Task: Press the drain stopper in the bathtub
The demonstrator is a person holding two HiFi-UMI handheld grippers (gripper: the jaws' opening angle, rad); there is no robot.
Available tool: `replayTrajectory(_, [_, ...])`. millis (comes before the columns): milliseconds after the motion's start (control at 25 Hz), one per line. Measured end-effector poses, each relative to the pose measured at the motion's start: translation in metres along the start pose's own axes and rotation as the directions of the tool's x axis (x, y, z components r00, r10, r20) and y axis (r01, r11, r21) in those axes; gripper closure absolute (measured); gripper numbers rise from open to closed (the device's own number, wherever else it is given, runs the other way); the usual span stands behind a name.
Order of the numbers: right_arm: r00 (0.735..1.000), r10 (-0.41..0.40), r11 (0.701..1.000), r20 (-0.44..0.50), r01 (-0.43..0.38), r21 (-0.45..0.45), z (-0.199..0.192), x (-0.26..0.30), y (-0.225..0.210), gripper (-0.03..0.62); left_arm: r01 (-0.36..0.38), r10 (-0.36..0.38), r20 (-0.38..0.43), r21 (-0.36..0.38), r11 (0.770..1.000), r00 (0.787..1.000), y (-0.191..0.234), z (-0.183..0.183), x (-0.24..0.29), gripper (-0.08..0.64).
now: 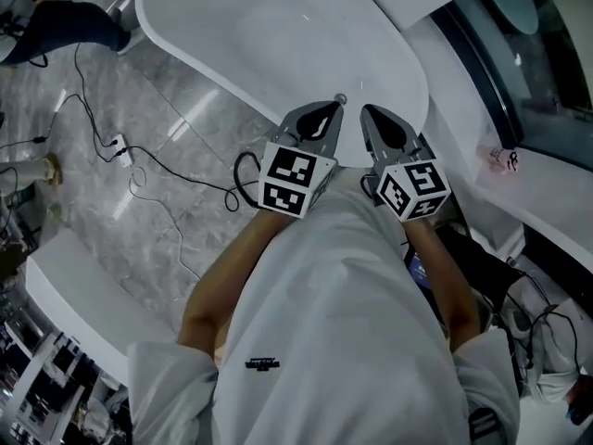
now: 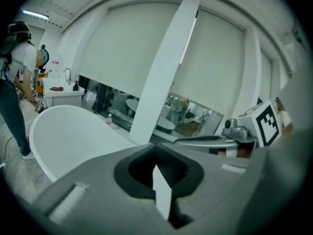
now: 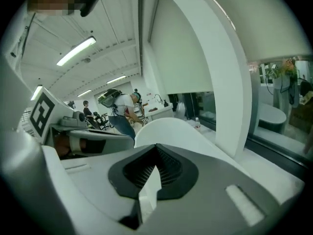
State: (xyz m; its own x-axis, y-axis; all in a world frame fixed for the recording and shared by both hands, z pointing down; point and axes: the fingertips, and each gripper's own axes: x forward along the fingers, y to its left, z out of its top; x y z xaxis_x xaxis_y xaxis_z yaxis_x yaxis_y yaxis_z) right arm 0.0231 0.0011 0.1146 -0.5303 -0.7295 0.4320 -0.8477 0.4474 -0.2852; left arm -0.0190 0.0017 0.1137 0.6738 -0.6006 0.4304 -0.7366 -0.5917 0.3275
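I hold my left claw point(image 1: 326, 117) and right claw point(image 1: 375, 120) side by side at my chest. Their tips aim at 12 o'clock over the near rim of the tub point(image 1: 278, 26). I judge this a ready stance, since the reach down has not begun. Each claw has its jaws pressed together with nothing between them, which suits poking better than pinching. The stopper shows in no view, and the basin reads plain white.

By my count:
- two claws
- one tub ahead of me
- one bottle point(image 2: 108, 119) on the ledge
- one person point(image 2: 14, 72) at 10 o'clock by the tub's far end
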Motion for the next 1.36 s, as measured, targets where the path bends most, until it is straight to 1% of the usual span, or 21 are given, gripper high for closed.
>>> replayTrajectory(80, [0.998,0.0,1.0,0.056,0.001,-0.006,0.019,-0.015,0.018,0.598,0.008,-0.009,0.049,0.027,1.0,0.999,-0.005,0.02,-0.019,0.558])
replayTrajectory(200, [0.995,0.007,1.0,0.102,-0.005,-0.019,0.034,-0.039,0.051,0.598,0.015,-0.02,0.098,0.048,0.999,0.995,-0.014,0.037,-0.051,0.558])
replayTrajectory(360, [0.987,0.015,0.999,0.163,-0.007,-0.047,0.045,-0.056,0.088,0.598,0.032,-0.039,0.111,0.068,0.997,0.993,-0.018,0.041,-0.076,0.558])
replayTrajectory(520, [0.976,-0.039,0.995,0.216,0.059,-0.084,0.052,-0.066,0.093,0.598,0.012,-0.027,0.132,0.107,0.994,0.991,-0.021,0.035,-0.091,0.558])
replayTrajectory(640, [0.972,-0.066,0.994,0.224,0.084,-0.07,0.052,-0.069,0.095,0.598,0.002,-0.022,0.15,0.134,0.991,0.988,-0.021,0.039,-0.099,0.558])
replayTrajectory(840, [0.97,-0.098,0.993,0.221,0.11,-0.043,0.051,-0.07,0.1,0.598,0.032,-0.056,0.143,0.168,0.985,0.988,-0.026,0.036,-0.107,0.558])
replayTrajectory(1120, [0.978,-0.125,0.991,0.166,0.132,-0.033,0.035,-0.078,0.112,0.598,0.102,-0.114,0.11,0.112,0.988,0.987,-0.03,0.021,-0.113,0.558])
replayTrajectory(1240, [0.979,-0.134,0.989,0.154,0.142,-0.043,0.027,-0.087,0.114,0.598,0.126,-0.137,0.104,0.103,0.987,0.985,-0.042,0.015,-0.117,0.558])
replayTrajectory(1360, [0.977,-0.143,0.988,0.16,0.15,-0.033,0.024,-0.1,0.116,0.598,0.142,-0.152,0.097,0.11,0.984,0.984,-0.057,0.01,-0.124,0.558])
